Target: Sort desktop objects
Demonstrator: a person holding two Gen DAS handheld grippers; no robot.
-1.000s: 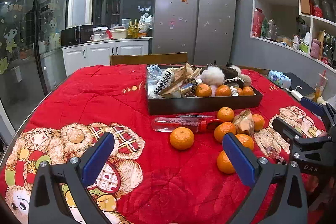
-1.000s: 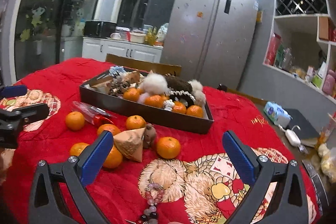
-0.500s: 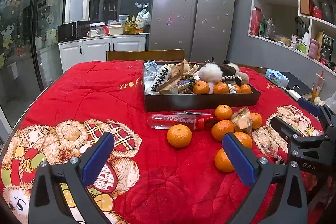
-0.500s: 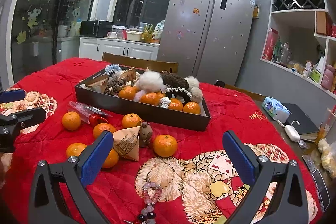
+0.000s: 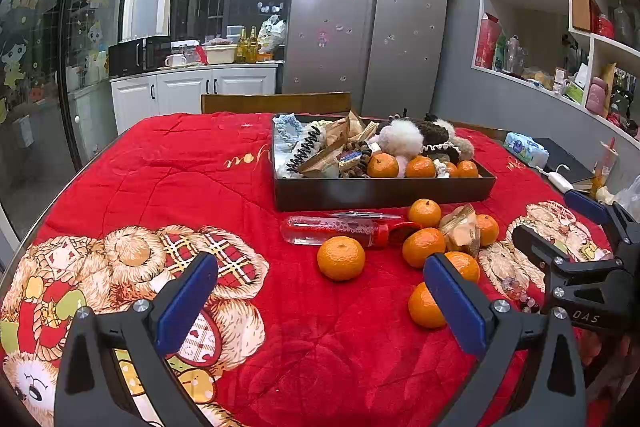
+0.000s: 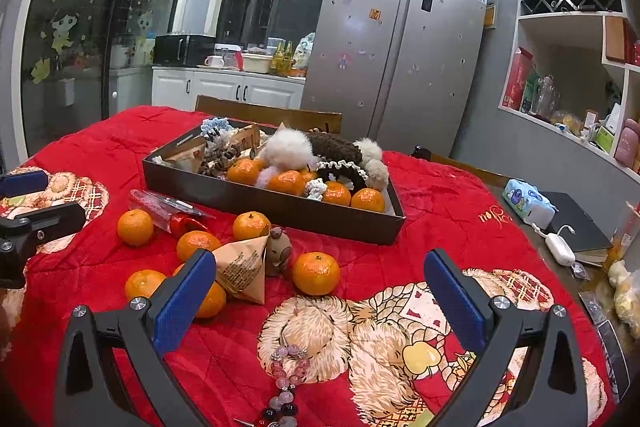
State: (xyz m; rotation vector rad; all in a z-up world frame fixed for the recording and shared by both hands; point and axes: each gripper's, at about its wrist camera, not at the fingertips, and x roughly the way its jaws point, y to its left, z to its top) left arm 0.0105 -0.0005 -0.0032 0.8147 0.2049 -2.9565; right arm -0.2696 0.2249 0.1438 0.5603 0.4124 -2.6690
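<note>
Left gripper (image 5: 318, 301): blue pads spread wide, nothing between them; hovers over the near part of the table, aimed at the loose fruit.
Right gripper (image 6: 320, 301): also spread wide and empty; hangs above the bear print on the cloth, bead bracelet (image 6: 283, 383) just under it.
Loose oranges (image 5: 341, 258): six counted on the cloth in front of the tray, clustered, several touching each other.
Oranges in tray: four at least show along the near side (image 6: 367, 199); more may be buried, cannot tell.
Tray (image 5: 380, 191): one, dark, rectangular, low-walled, far-centre of the table; heaped with furry hair ties, a spiral clip and paper packets.
Bottle (image 5: 334, 230): one, clear with a red cap, lying on its side just before the tray wall, cap end touching an orange.
Paper cone packet (image 6: 243, 273): one, brown, printed, lying among the oranges and leaning on two of them.
Small figurine (image 6: 278, 251): one, brown, beside the packet.
Cloth (image 5: 180, 179): red quilted cover with bear prints, over the whole table.
Open room: the left half of the cloth is bare from the tray to the near edge; a bare strip also lies right of the tray.
Edges: table rim shows at the far left; on the right, a tissue pack (image 6: 528, 201) and a dark book (image 6: 576, 223) sit on bare wood past the cloth's edge.
</note>
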